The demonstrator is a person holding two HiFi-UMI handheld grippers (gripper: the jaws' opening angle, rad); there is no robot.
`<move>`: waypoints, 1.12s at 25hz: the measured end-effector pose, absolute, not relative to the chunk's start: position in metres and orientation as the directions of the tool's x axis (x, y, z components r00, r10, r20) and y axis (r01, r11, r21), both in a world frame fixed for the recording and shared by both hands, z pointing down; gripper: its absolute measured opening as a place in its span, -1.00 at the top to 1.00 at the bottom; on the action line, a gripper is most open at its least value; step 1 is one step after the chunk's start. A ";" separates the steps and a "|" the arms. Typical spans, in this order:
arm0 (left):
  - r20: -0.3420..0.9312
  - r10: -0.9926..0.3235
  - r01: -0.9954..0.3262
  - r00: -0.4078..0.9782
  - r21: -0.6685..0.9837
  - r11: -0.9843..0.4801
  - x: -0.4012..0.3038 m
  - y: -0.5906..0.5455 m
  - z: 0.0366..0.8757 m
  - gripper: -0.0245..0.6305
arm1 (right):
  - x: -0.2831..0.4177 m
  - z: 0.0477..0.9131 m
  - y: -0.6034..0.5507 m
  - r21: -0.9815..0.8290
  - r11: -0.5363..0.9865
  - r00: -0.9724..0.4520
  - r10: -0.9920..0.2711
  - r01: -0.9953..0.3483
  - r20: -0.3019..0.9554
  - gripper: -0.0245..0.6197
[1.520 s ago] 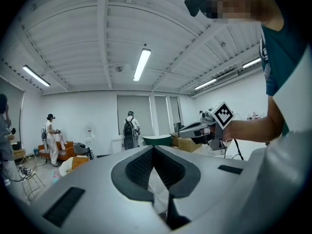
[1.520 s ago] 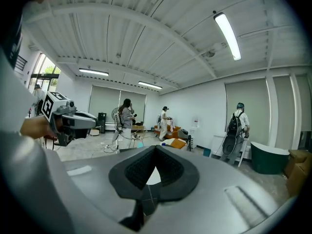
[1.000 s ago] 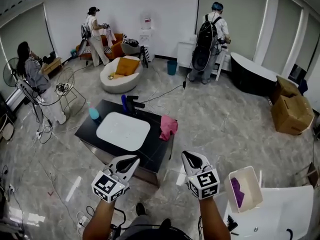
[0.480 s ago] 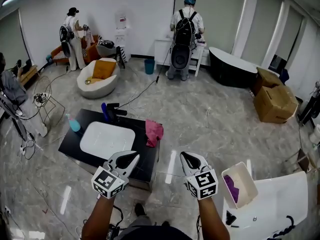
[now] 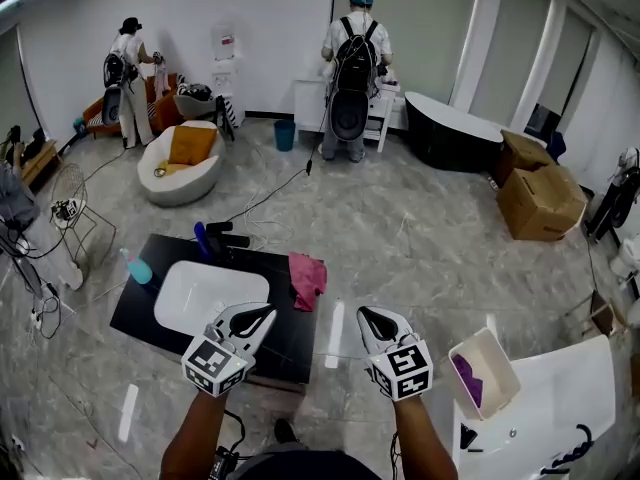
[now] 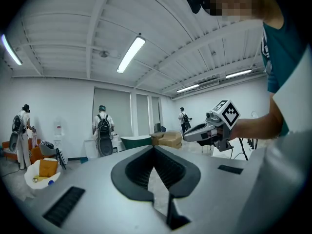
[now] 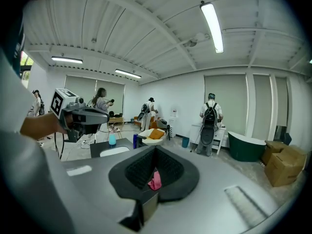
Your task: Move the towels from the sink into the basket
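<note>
Left tool (image 5: 262, 314): jaws fully closed, nothing held. The white sink (image 5: 205, 293) lies just ahead of it, set in the black worktop (image 5: 290, 328); no towel shows in the basin.

Pink towel (image 5: 307, 278): draped over the worktop edge, ahead of and between both tools.

Right tool (image 5: 368, 316): jaws closed, empty, aimed at that towel. The basket (image 5: 498, 360) sits near, to its right, with a purple towel (image 5: 467, 380) inside.

Recommended: open the right tool's jaws before reaching, pinch the bunched upper fold, lift clear of the edge, then swing right to the basket.

Count: two tools, one sink, one basket, two towels.
</note>
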State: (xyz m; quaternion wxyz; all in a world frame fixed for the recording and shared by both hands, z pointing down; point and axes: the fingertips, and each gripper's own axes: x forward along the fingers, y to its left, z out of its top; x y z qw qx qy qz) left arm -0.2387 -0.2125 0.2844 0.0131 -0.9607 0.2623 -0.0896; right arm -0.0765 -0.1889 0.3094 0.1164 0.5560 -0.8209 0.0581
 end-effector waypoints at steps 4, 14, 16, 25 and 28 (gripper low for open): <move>0.160 -0.490 -0.488 0.857 -0.055 -0.871 -0.245 -0.243 0.290 0.91 | -0.084 0.313 -0.217 0.045 0.364 -0.339 -0.900 -0.930 0.274 0.89; 0.143 -0.448 -0.450 0.882 -0.020 -0.893 -0.261 -0.318 0.306 0.91 | -0.100 0.317 -0.292 0.067 0.324 -0.291 -0.908 -0.944 0.301 0.89; 0.146 -0.449 -0.454 0.881 -0.004 -0.891 -0.262 -0.329 0.312 0.91 | -0.100 0.321 -0.309 0.072 0.332 -0.295 -0.903 -0.941 0.312 0.89; 0.229 -0.515 -0.538 0.826 0.045 -0.842 -0.257 -0.395 0.360 0.91 | -0.088 0.357 -0.417 0.027 0.416 -0.384 -0.860 -0.909 0.337 0.89; 0.250 -0.527 -0.555 0.812 0.057 -0.830 -0.239 -0.415 0.369 0.91 | -0.077 0.367 -0.446 0.012 0.454 -0.420 -0.835 -0.891 0.354 0.89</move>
